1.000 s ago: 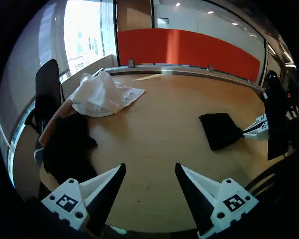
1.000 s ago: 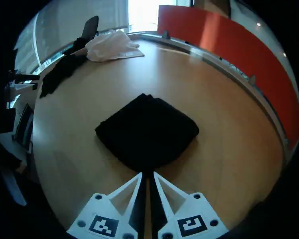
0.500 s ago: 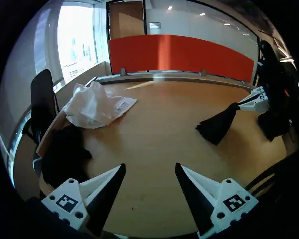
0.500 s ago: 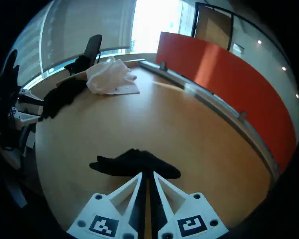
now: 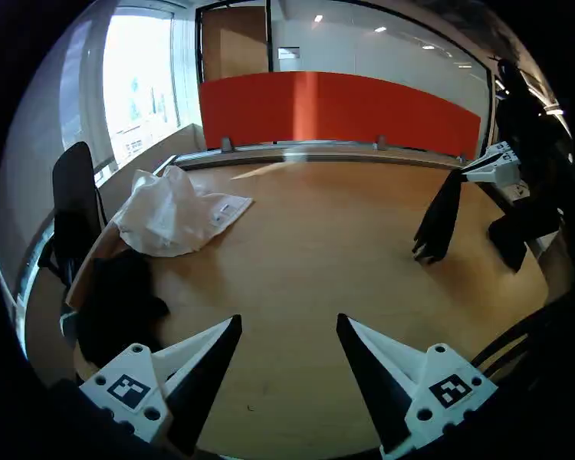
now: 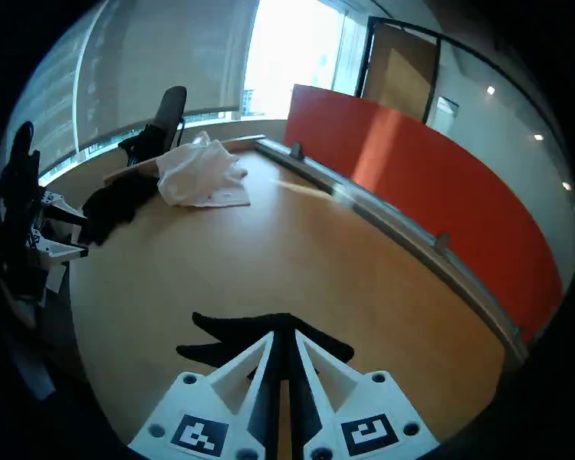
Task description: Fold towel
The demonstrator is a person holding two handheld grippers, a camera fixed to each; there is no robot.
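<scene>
— At two o'clock over the counter [image 5: 318,230]: towel [image 5: 438,218] lifted clear, hanging long and narrow from the right claw [image 5: 464,170]. Lay flat and folded on the wood a second ago.
— Clamped on it?
— Yes, pinched tight on the top edge, black cloth spilling either side of the tips. Left claw [image 5: 287,322] spread wide, empty, low at six o'clock.
— Meaning for the fold?
— Probably shaken out to start over; likely needs laying flat again, left claw taking a free corner.

Nothing here can be read: print on the white bag [image 5: 162,218] and the wall sign [image 5: 288,52] is too small; the left gripper [image 5: 288,317] bears code squares, not letters.
</scene>
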